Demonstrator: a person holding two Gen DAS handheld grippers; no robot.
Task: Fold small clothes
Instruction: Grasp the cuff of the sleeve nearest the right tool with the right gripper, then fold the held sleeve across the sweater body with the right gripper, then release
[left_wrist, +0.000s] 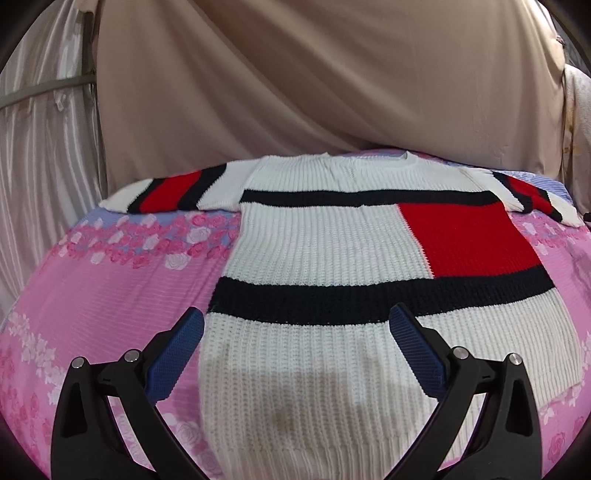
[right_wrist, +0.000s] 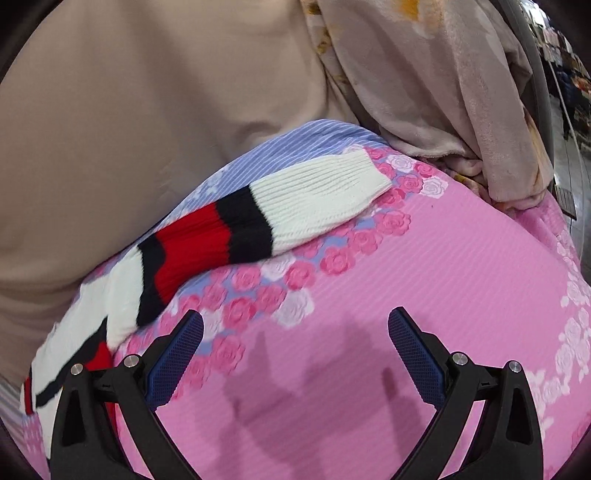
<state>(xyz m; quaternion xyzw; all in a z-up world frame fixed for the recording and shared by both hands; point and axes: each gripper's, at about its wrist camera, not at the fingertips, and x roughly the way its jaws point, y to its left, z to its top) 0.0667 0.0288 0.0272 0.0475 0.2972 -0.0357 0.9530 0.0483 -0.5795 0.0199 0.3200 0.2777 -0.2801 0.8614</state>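
A white knit sweater (left_wrist: 314, 251) with black bands and red blocks lies flat on a pink floral sheet (left_wrist: 92, 295), sleeves spread to both sides. My left gripper (left_wrist: 295, 332) is open and empty, above the sweater's lower hem on its left part. In the right wrist view the sweater's right sleeve (right_wrist: 258, 218) lies stretched out, white cuff to the far right. My right gripper (right_wrist: 295, 332) is open and empty over the bare pink sheet (right_wrist: 424, 277), nearer than the sleeve and apart from it.
A beige curtain (left_wrist: 314, 81) hangs behind the surface. A pale floral blanket (right_wrist: 461, 122) is bunched at the sheet's far right edge. A shiny pleated drape (left_wrist: 40, 155) hangs at the left.
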